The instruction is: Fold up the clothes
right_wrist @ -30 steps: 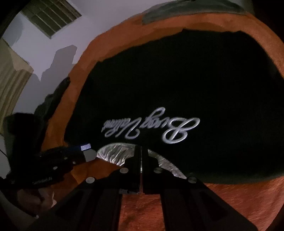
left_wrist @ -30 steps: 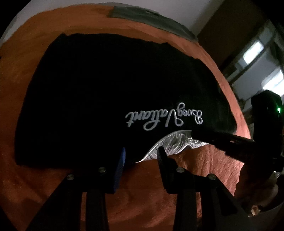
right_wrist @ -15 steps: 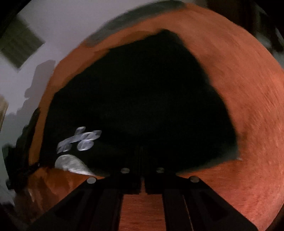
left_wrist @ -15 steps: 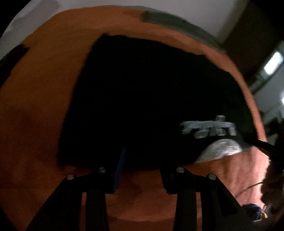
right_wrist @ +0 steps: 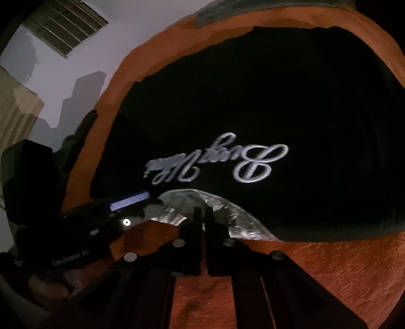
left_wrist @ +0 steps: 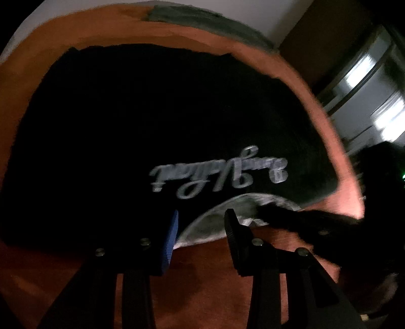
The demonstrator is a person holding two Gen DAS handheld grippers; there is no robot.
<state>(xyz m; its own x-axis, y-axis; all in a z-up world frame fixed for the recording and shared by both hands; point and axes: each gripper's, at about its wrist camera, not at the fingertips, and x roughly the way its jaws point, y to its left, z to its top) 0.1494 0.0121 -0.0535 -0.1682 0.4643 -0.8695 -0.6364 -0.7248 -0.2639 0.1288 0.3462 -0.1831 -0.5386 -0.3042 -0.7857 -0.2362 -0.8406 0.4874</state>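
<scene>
A black T-shirt (left_wrist: 152, 126) with white script lettering (left_wrist: 217, 174) lies flat on an orange blanket (left_wrist: 202, 278); it also shows in the right wrist view (right_wrist: 253, 101). A silvery patterned patch (left_wrist: 215, 222) shows at its near edge, seen also in the right wrist view (right_wrist: 202, 205). My left gripper (left_wrist: 201, 215) is open, its fingers astride the shirt's near edge at the patch. My right gripper (right_wrist: 203, 210) is shut, its tips at the patch; I cannot tell whether cloth is pinched. Each gripper shows in the other's view.
A grey-green cloth (left_wrist: 202, 17) lies at the far edge of the blanket. A white wall with a vent (right_wrist: 65, 25) is to the left in the right wrist view. A bright window (left_wrist: 367, 88) is to the right.
Both grippers swung apart sideways half a second ago, then came back to the shirt's near edge at the patch. The left stays open and the right shut.
</scene>
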